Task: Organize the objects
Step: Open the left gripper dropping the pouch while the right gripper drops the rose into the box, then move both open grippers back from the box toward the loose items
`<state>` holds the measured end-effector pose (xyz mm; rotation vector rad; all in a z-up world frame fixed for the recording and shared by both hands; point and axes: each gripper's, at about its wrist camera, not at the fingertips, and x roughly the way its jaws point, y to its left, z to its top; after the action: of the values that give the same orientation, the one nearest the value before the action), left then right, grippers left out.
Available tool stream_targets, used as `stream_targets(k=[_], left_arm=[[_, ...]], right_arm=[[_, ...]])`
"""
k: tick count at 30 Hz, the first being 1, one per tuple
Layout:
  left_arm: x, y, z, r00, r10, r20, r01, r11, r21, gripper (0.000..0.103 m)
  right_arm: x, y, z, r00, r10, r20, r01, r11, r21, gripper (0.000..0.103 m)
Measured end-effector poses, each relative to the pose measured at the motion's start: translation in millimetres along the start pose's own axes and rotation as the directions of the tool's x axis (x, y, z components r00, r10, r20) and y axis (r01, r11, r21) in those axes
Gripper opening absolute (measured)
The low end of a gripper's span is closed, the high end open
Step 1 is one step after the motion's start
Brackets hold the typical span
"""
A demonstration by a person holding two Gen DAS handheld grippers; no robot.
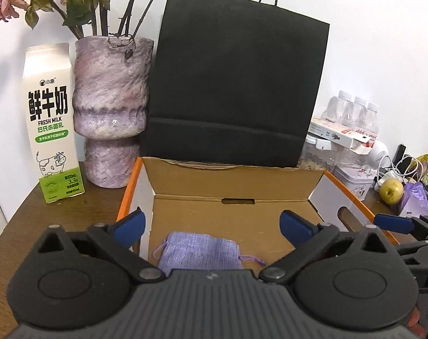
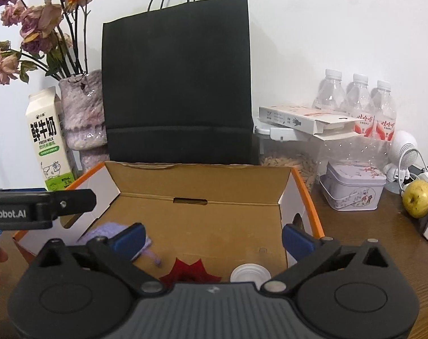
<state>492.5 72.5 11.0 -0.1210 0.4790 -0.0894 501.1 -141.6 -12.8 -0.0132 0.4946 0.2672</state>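
An open cardboard box (image 1: 233,180) with orange-edged white side flaps stands on the wooden table; it also shows in the right wrist view (image 2: 202,180). A small purple drawstring pouch (image 1: 199,250) lies on the box floor, seen partly in the right wrist view (image 2: 109,230). A red star-shaped object (image 2: 189,272) and a white round cap (image 2: 250,274) lie near the box's front. My left gripper (image 1: 212,226) is open and empty above the pouch. My right gripper (image 2: 214,237) is open and empty above the box.
Behind the box stand a black paper bag (image 1: 236,84), a purple vase (image 1: 112,107) of dried roses and a milk carton (image 1: 51,121). To the right are water bottles (image 2: 358,99), a flat white carton (image 2: 304,120), a tin (image 2: 352,189) and a yellow-green apple (image 2: 418,197).
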Motion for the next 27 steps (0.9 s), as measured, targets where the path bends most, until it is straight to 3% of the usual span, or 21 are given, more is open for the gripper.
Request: stream_targets(k=[13, 27], left_arm=[[-7.6, -0.9, 2.0, 1.0, 0.025, 0.013, -0.025, 1.0, 0.012, 0.103], [-41.8, -5.3, 7.7, 0.996, 0.045, 0.083, -0.047, 0.999, 0.021, 0.103]], right_arm=[[-2.1, 0.7, 0.8, 1.0, 0.0, 0.003, 0.0, 1.0, -0.006, 0.103], [-20.2, 3.4, 5.6, 1.0, 0.012, 0.027, -0.012, 1.0, -0.01, 0.103]])
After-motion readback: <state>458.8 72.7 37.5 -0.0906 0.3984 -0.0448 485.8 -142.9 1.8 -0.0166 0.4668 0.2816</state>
